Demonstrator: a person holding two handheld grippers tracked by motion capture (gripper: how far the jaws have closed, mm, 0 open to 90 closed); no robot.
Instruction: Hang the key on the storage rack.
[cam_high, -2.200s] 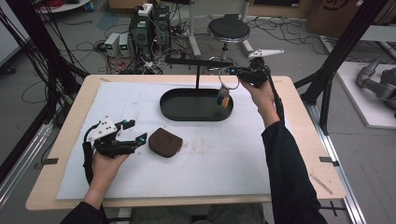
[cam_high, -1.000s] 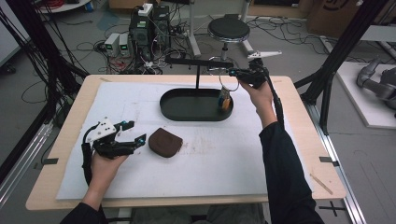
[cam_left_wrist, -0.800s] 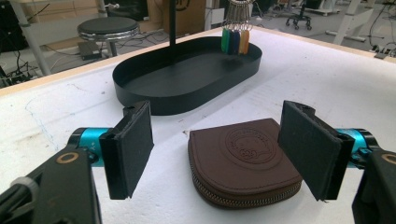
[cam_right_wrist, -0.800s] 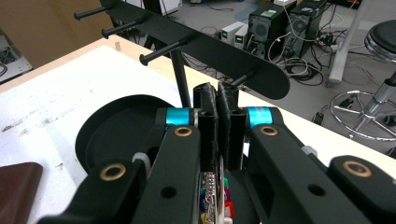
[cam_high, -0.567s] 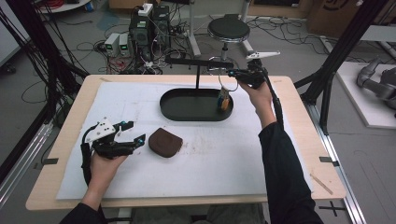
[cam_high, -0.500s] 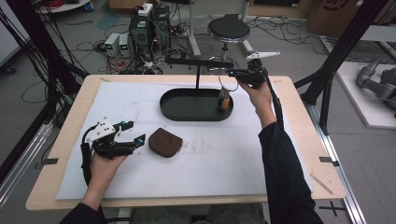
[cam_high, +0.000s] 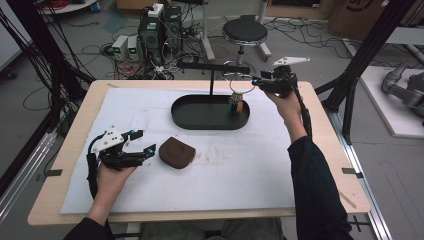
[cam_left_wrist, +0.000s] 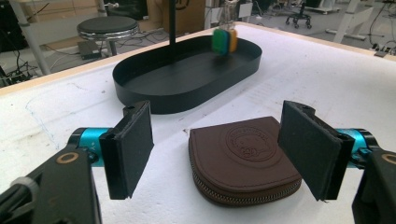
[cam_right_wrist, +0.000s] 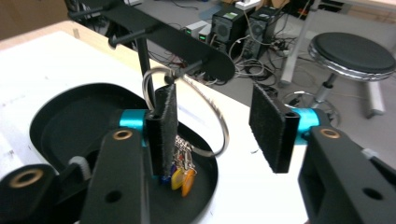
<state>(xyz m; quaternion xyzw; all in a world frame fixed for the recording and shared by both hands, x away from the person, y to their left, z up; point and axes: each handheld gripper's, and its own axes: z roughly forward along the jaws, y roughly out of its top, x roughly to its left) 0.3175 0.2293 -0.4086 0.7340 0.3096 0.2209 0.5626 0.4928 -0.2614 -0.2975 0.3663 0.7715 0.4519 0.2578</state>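
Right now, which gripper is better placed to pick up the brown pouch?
Left. The left gripper sits open right beside the brown pouch, aimed at it; the right gripper is up by the key ring.

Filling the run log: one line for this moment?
right gripper: jaws just opened, key ring hangs on stand peg | left gripper: open, before brown pouch

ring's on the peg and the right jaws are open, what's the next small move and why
Probably draw the right gripper straight back. Its jaws have just been opening, and the key ring hangs from the stand's peg with its tags over the tray; one pad sits close by the ring, so back off gently.
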